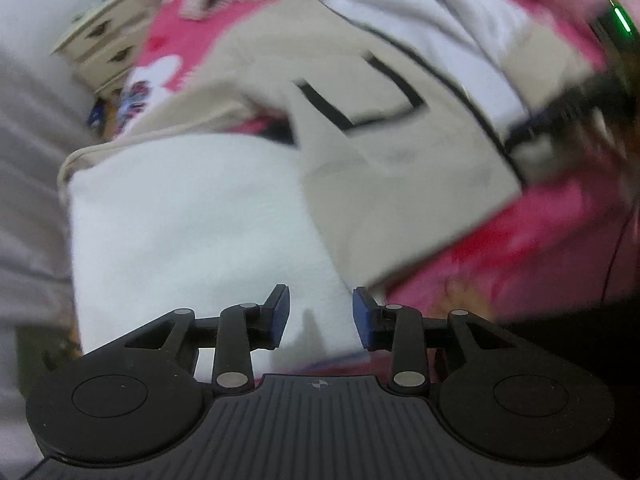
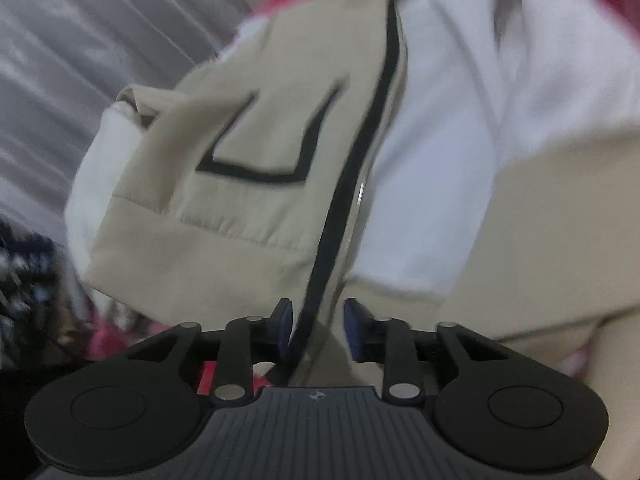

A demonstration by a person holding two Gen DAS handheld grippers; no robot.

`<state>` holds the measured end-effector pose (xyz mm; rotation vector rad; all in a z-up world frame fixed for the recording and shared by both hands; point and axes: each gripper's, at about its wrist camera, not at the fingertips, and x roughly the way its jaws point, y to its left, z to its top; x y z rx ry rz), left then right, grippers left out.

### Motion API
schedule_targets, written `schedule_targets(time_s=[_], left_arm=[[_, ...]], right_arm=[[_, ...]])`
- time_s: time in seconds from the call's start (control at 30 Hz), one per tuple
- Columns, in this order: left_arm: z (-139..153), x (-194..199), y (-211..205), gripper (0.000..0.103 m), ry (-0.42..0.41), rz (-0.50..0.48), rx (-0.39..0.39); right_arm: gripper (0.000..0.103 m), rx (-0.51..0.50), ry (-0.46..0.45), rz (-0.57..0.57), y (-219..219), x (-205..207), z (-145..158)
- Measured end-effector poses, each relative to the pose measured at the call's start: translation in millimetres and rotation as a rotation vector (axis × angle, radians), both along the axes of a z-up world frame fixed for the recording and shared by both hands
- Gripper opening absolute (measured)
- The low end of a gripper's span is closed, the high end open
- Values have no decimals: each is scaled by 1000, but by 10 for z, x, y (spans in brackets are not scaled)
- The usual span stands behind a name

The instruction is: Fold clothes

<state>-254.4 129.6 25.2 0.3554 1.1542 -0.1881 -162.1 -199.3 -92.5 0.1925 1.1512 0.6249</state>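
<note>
Beige jacket (image 1: 400, 152) with white lining and black zipper trim (image 2: 352, 184) lies partly folded on a pink printed bedspread (image 1: 540, 232); black-outlined pocket (image 2: 272, 140) faces up. Left hand-held gripper (image 1: 321, 316) is released, jaws spread, nothing between the pads, sitting low over the white lining panel (image 1: 192, 232) near the jacket's bottom edge. Right hand-held gripper (image 2: 317, 326) is also parted, with the zipper trim and a bit of beige fabric running down between the blue pads (image 2: 354, 320); the pads look clear of the cloth, not clamped. In the left wrist view the right unit shows at the far right edge, blurred, green LED (image 1: 622, 20) lit. Cream drawer unit (image 1: 108, 36) beyond the bed, grey curtain (image 2: 80, 60) alongside. Both views motion-blurred.
</note>
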Motion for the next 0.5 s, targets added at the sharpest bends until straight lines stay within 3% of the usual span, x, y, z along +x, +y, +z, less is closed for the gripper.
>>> schedule_targets(time_s=[0.13, 0.27, 0.5], left_arm=[[28, 94, -33, 36, -79, 25, -79], [-87, 298, -119, 36, -110, 36, -126], [18, 1295, 225, 37, -94, 285, -307]], right_arm=[[32, -3, -111, 44, 39, -95, 105], [30, -116, -125, 128, 235, -220, -188], [31, -129, -124, 185, 50, 171, 406]])
